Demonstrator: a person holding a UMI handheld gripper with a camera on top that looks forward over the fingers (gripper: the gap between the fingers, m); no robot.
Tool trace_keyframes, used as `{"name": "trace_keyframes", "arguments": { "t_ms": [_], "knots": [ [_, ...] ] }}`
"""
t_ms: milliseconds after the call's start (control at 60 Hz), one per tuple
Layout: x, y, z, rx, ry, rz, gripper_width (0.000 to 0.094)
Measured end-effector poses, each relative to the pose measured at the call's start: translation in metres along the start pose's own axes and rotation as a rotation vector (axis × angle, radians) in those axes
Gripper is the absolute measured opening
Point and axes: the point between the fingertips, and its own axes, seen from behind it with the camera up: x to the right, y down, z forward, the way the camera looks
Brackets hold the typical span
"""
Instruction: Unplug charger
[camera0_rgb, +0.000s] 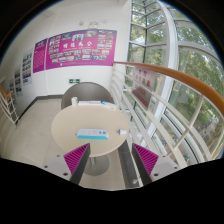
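Charger on round table — beyond gripper — fingers apart, empty.

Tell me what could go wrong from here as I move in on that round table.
The gripper is open and well short of the round table, so a rushed approach could knock its rim. The light blue item and small white piece near the table's edge look light; a nudge might push them off. I cannot make out a charger or socket, so you may close on the wrong thing.

High above round table, looking down
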Motion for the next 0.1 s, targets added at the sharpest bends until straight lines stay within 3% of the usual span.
{"name": "trace_keyframes", "arguments": {
  "t_ms": [100],
  "knots": [
    [-0.0019, 0.0020, -0.0067, -0.003, 0.003, 0.001, 0.0853]
  ]
}}
